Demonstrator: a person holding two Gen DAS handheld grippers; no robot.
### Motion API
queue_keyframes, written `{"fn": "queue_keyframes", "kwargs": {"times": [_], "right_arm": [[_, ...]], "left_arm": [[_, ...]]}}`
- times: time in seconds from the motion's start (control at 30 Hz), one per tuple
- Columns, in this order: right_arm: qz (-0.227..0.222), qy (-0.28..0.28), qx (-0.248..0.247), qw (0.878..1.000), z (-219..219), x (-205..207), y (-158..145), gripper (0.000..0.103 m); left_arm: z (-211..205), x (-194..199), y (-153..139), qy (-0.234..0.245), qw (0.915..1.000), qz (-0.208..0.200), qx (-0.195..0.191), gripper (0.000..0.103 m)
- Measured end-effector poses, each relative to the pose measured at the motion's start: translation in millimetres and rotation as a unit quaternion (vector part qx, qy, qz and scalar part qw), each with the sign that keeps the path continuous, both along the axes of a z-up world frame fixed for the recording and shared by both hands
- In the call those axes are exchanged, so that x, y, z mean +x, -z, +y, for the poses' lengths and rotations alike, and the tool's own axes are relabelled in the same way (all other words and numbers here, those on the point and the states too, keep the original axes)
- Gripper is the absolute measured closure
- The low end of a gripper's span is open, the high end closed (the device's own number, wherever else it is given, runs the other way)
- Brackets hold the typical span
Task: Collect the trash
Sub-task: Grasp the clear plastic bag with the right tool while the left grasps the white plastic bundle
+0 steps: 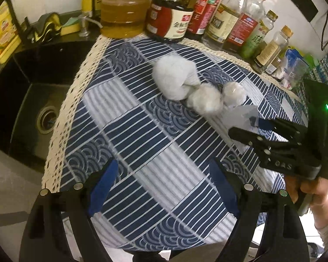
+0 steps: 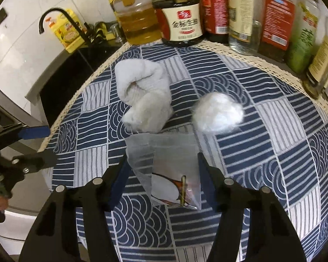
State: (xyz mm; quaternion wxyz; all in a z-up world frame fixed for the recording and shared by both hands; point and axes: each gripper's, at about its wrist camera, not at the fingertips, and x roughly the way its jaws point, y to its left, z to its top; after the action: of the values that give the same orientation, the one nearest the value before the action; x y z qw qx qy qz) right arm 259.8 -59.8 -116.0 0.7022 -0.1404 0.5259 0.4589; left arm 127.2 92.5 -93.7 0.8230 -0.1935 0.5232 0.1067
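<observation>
Straddling one clear wrapper point(image 2: 164, 170), right claw point(image 2: 161, 172) not yet gripping, left claw point(image 1: 161, 183) wide, empty, two tissue balls point(image 1: 205, 101).

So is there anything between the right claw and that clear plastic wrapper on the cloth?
Nothing visible. The clear plastic wrapper already lies between the right claw's fingers on the patterned cloth. The crumpled tissue ball and white towel sit beyond it, apart.

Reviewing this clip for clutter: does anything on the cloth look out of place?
Yes: a crumpled white towel, a wadded ball and a clear wrapper litter the cloth. The wrapper lies between the right gripper jaws. Nothing looks spilled.
</observation>
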Motion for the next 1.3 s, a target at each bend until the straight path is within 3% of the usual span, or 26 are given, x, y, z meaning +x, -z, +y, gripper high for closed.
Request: {"fn": "queue_keyframes", "kwargs": {"times": [0.17, 0.63, 1.03, 1.2, 1.3], "right_arm": [[0.027, 0.021, 0.015, 0.999, -25.1, 9.9, -3.2, 0.043], [0.025, 0.067, 0.051, 0.996, -95.3, 16.1, -16.8, 0.043], [0.041, 0.084, 0.056, 0.994, -122.6, 22.5, -9.5, 0.043], [0.036, 0.077, 0.053, 0.995, -121.7, 23.6, -7.1, 0.043], [0.04, 0.071, 0.055, 0.995, -119.8, 23.7, -5.4, 0.043]], "left_arm": [[-9.5, 24.3, -0.8, 0.018, 0.9998, -0.007, 0.0, 0.02], [-45.0, 80.6, 27.3, 0.063, 0.9979, 0.017, -0.006, 0.02], [-40.1, 114.1, 39.9, 0.044, 0.9987, 0.026, 0.0, 0.022], [-42.1, 118.4, 46.0, 0.045, 0.9985, 0.032, -0.001, 0.045], [-43.6, 119.7, 47.2, 0.047, 0.9984, 0.031, 0.003, 0.053]]}}
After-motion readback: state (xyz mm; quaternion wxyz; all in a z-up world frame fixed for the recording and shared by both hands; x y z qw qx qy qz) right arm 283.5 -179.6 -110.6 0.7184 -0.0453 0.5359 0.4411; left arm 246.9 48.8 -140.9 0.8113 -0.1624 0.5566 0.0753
